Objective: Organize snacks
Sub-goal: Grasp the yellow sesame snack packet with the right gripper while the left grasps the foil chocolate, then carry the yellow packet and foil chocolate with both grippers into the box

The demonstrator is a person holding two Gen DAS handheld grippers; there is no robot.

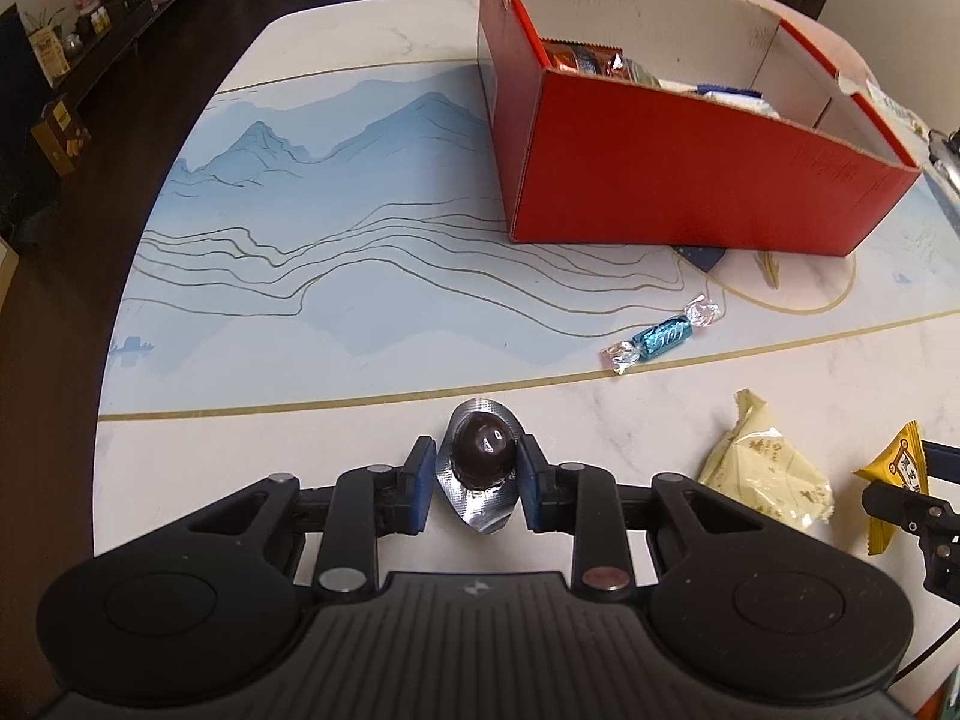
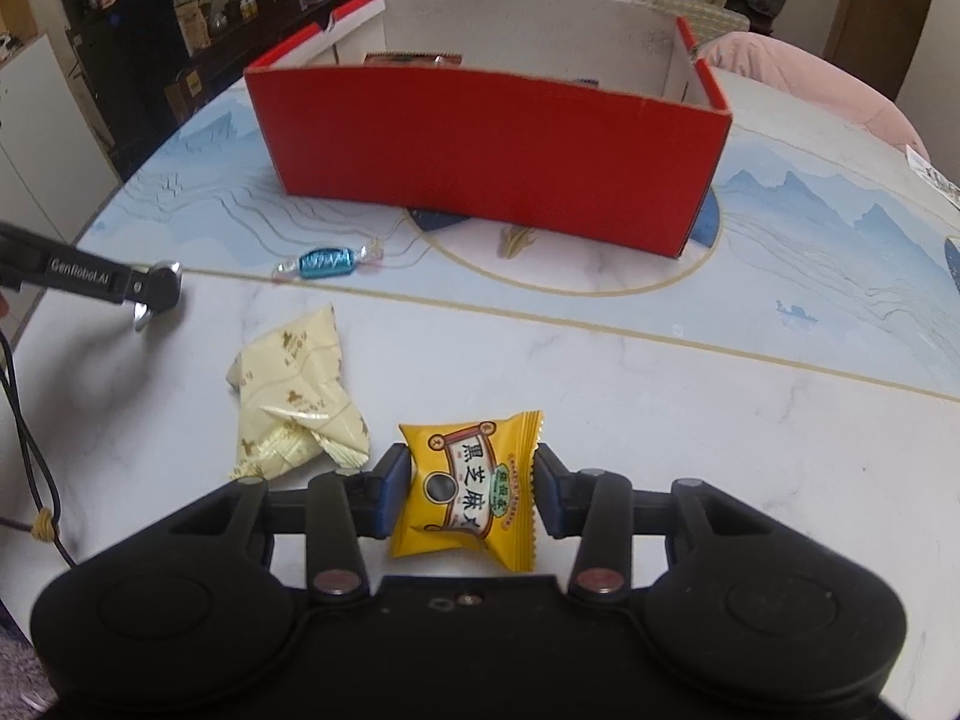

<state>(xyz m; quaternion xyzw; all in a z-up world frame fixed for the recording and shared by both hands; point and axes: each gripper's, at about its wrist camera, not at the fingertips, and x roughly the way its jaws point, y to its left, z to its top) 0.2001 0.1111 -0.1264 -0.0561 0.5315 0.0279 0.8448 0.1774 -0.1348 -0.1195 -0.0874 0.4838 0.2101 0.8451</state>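
My left gripper (image 1: pixel 477 468) is shut on a dark chocolate ball in a silver foil wrapper (image 1: pixel 480 462), low over the table. My right gripper (image 2: pixel 474 480) is shut on a yellow snack packet (image 2: pixel 468 492) with black characters. A red cardboard box (image 1: pixel 690 180) stands at the back with several wrapped snacks (image 1: pixel 591 57) inside; it also shows in the right wrist view (image 2: pixel 492 156). A blue twist-wrapped candy (image 1: pixel 660 333) lies on the table in front of the box, also in the right wrist view (image 2: pixel 327 261). A cream packet (image 1: pixel 765 471) lies between the grippers, also in the right wrist view (image 2: pixel 300 396).
The round table (image 1: pixel 300 240) has a blue mountain print and a marble rim; its edge curves at the left. A dark floor and low shelves (image 1: pixel 108 18) lie beyond. A pink cushion (image 2: pixel 810 78) sits behind the box. A black cable (image 2: pixel 30 450) trails at the left.
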